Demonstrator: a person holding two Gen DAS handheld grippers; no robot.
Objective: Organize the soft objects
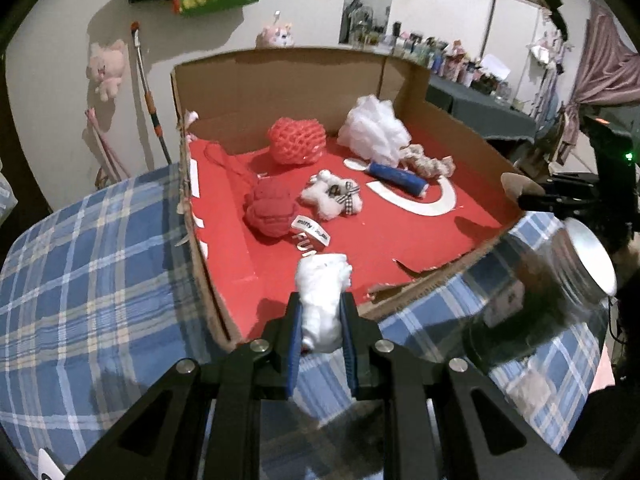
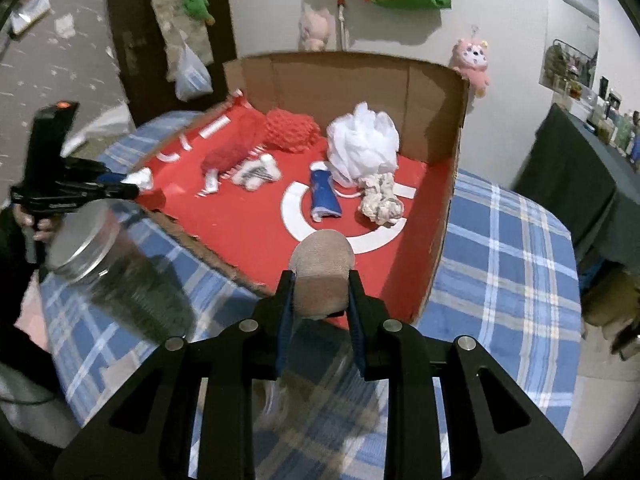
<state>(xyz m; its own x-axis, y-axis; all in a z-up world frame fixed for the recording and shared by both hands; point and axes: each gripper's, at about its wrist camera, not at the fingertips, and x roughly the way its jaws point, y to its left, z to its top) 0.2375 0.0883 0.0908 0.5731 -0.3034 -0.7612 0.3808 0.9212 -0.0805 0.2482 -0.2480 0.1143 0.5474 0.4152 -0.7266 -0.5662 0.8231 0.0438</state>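
My left gripper [image 1: 322, 308] is shut on a white fluffy soft piece [image 1: 323, 292], held over the near edge of the open cardboard box [image 1: 280, 80] with a red floor. My right gripper [image 2: 322, 292] is shut on a tan plush piece [image 2: 322, 276] above the same box [image 2: 444, 216]. Inside lie a red mesh ball [image 1: 296, 140], a red knitted ball [image 1: 270, 206], a white bath pouf [image 1: 374, 128], a blue roll [image 1: 398, 178], a small white toy with a checked bow [image 1: 332, 196] and a knotted cloth rope [image 1: 430, 164]. The left gripper [image 2: 132, 188] also shows at the left of the right wrist view.
The box sits on a blue plaid cloth [image 1: 92, 264]. A clear glass jar with a metal lid [image 1: 560, 280] lies tilted beside the box's torn near wall. Plush toys [image 1: 106, 68] and a mop hang by the wall. A dark table with bottles [image 1: 472, 100] stands at the right.
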